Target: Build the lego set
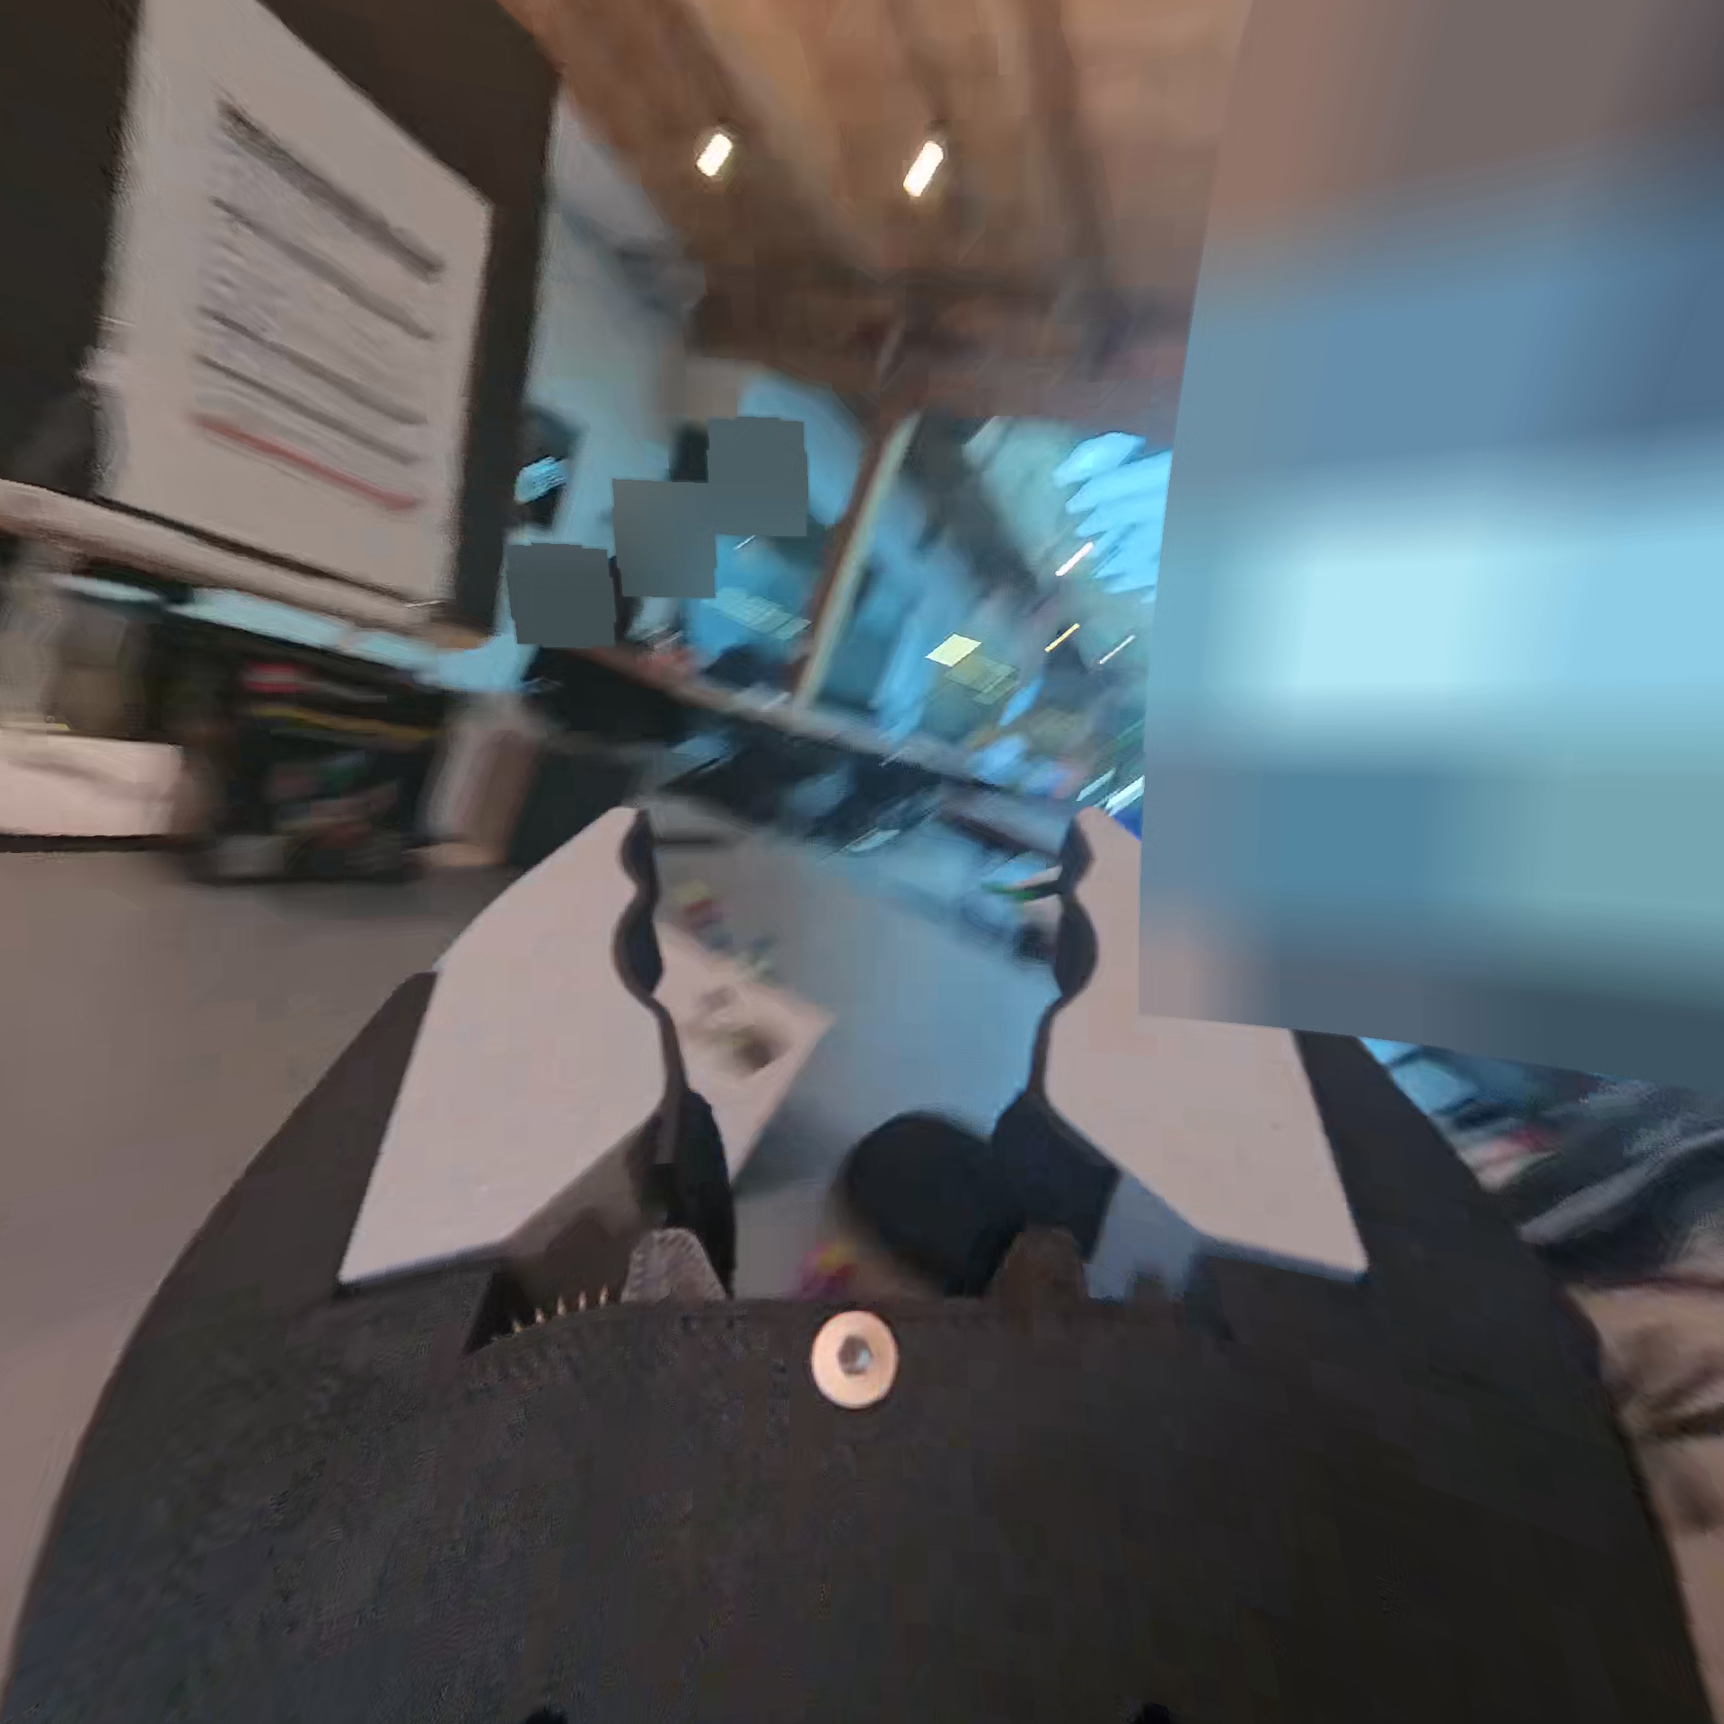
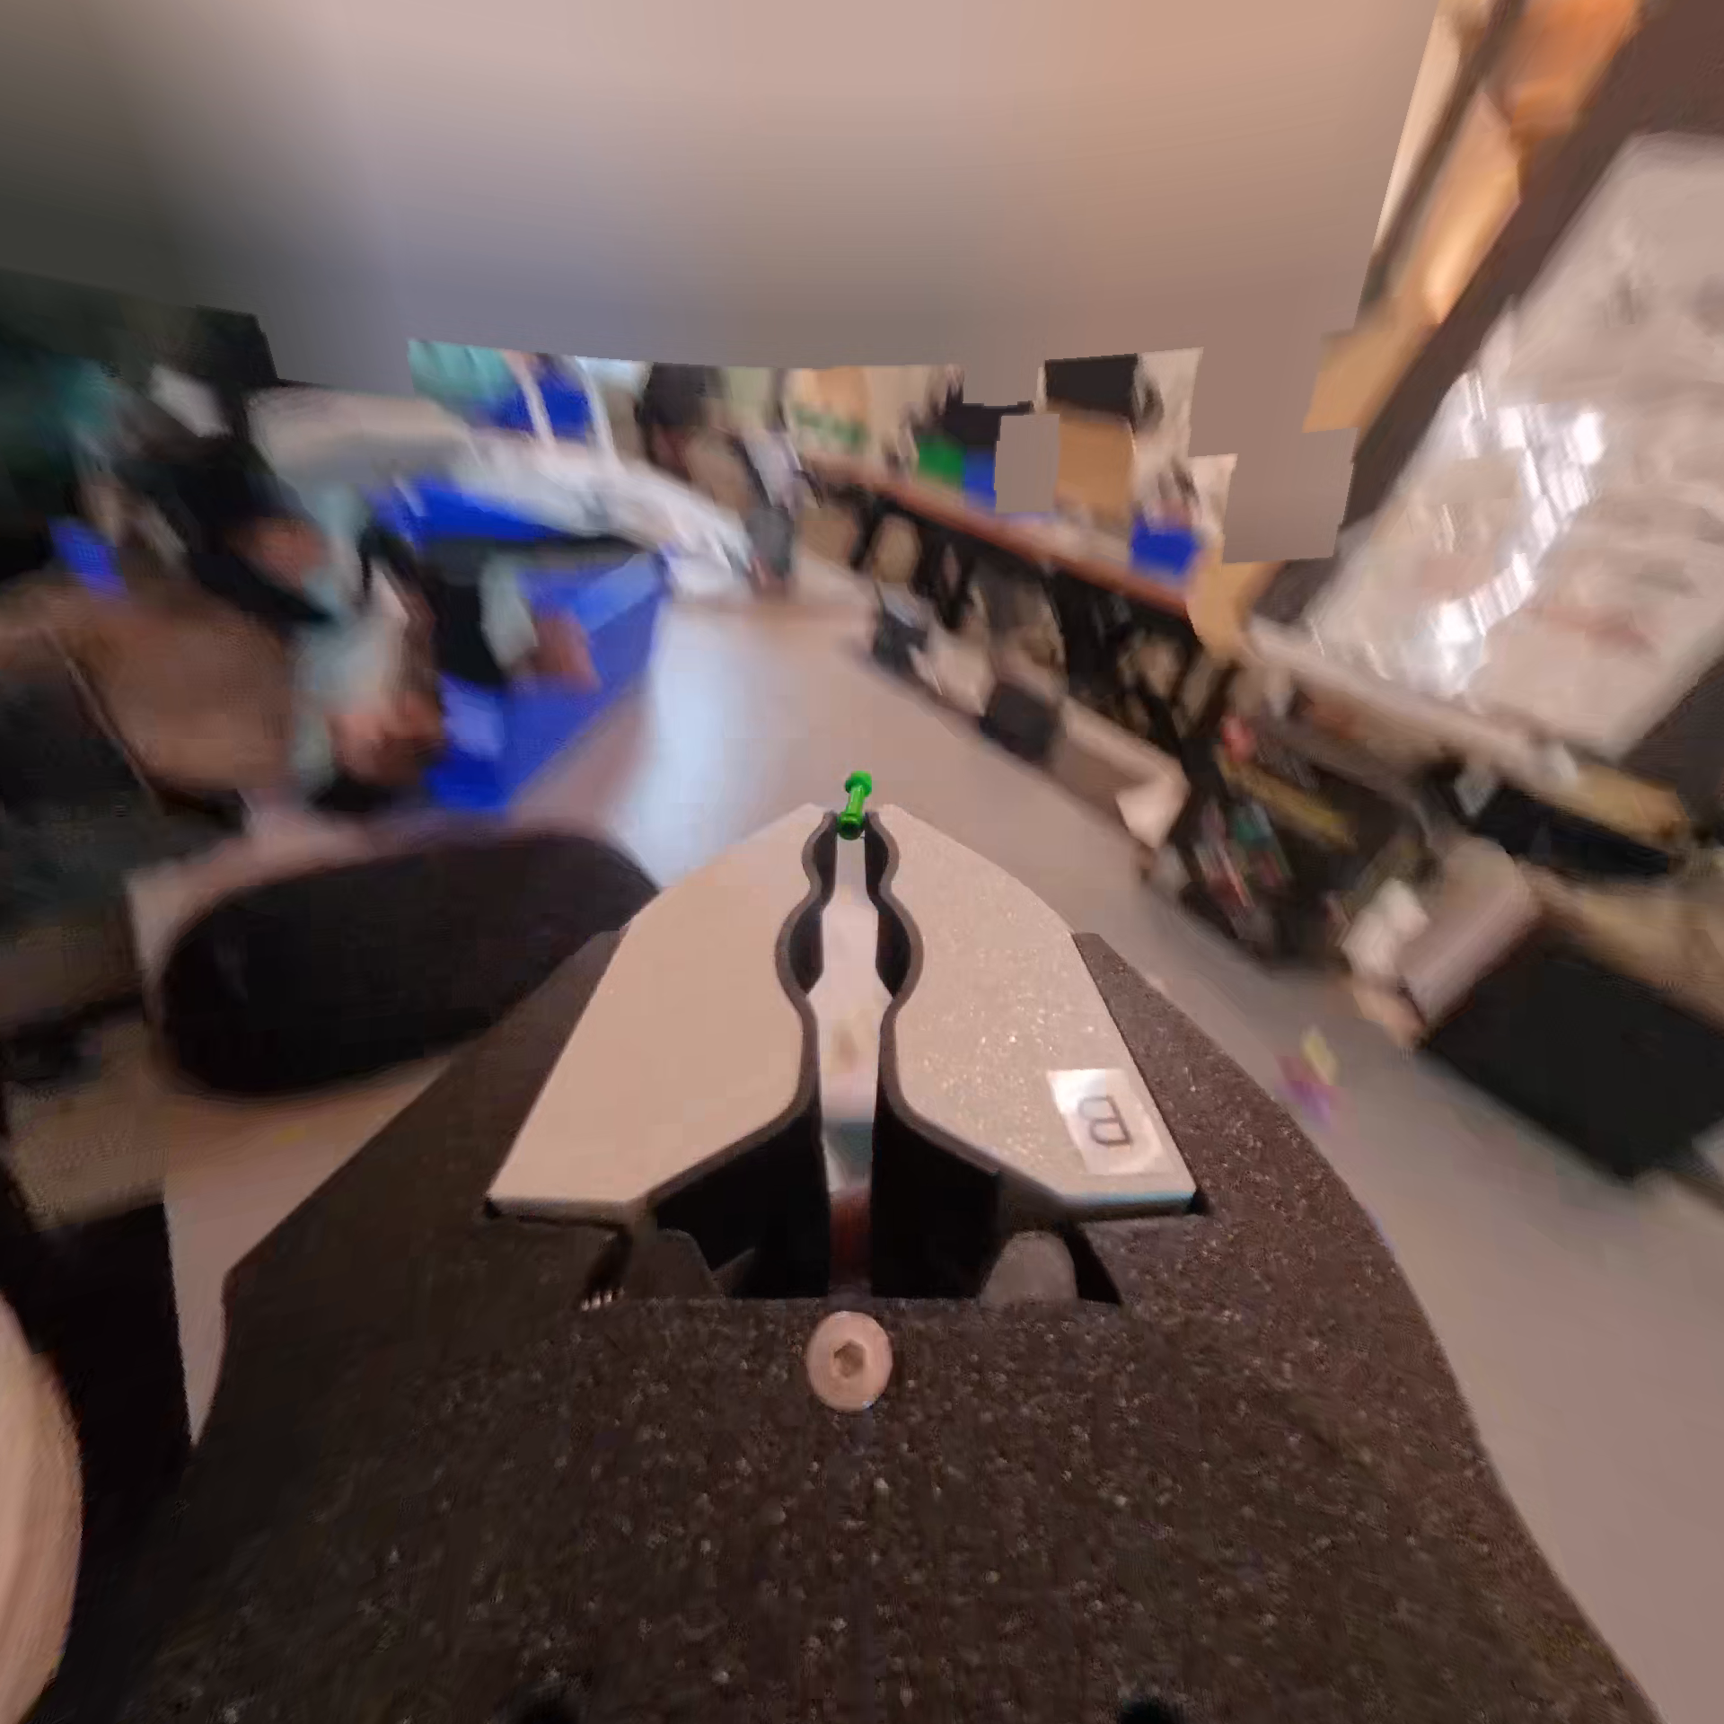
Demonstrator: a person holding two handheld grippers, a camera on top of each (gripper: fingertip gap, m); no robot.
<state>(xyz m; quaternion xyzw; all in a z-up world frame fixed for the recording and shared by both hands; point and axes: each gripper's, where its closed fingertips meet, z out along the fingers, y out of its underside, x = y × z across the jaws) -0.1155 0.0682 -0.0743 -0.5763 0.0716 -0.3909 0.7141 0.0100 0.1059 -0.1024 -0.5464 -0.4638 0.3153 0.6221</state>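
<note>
While my right gripper (image 2: 851,821) is closed on a small green peg (image 2: 853,804), the peg sits only at the very tips and its long axis runs forward along the fingers, with the wider head pointing away from the camera. My left gripper (image 1: 854,830) has its jaws wide apart and carries nothing. Both cameras look out into the room and are strongly blurred. Low between the left fingers I see a pale tray (image 1: 737,1017) on the grey table (image 1: 187,1026), with small coloured pieces that I cannot identify. I judge that the build lies below and ahead of the left gripper, so the right one must tilt down and bring the peg head-first. The grip is thin, so the peg may twist.
</note>
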